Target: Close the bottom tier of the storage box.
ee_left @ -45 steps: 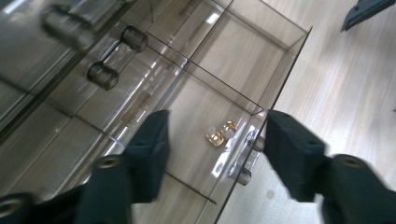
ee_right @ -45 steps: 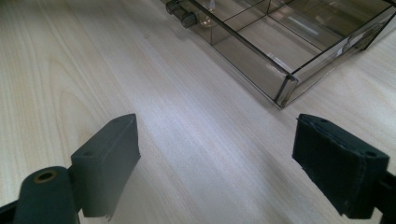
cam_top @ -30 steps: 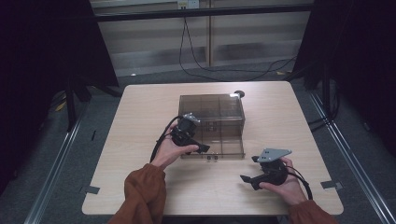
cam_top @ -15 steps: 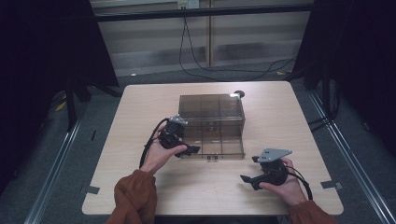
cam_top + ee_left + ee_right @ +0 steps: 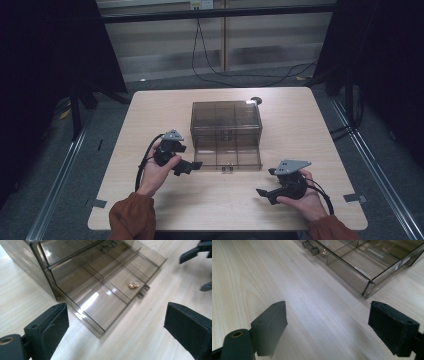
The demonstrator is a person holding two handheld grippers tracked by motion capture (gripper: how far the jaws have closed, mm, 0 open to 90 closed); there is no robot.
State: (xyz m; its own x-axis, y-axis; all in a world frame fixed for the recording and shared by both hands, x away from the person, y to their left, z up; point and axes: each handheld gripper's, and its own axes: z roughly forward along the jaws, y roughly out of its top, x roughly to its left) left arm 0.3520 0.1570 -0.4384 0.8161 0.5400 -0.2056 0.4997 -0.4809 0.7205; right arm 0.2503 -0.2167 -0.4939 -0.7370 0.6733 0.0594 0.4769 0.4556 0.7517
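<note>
Drawer (image 5: 227, 156) of smoky box lies just beside spread left gripper (image 5: 189, 166); right gripper (image 5: 265, 194) spread, apart.

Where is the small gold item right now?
In the left gripper view, the small gold item lies in the pulled-out drawer of the smoked plastic box, in a compartment beside the drawer's front handles.

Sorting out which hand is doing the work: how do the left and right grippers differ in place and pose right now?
The left gripper sits at the open drawer's left front corner; the right gripper rests on bare table, apart from the drawer, nearer the person. The left gripper points right, toward the drawer; the right gripper points left, along the table's front. Both have jaws wide open and hold nothing.
</note>
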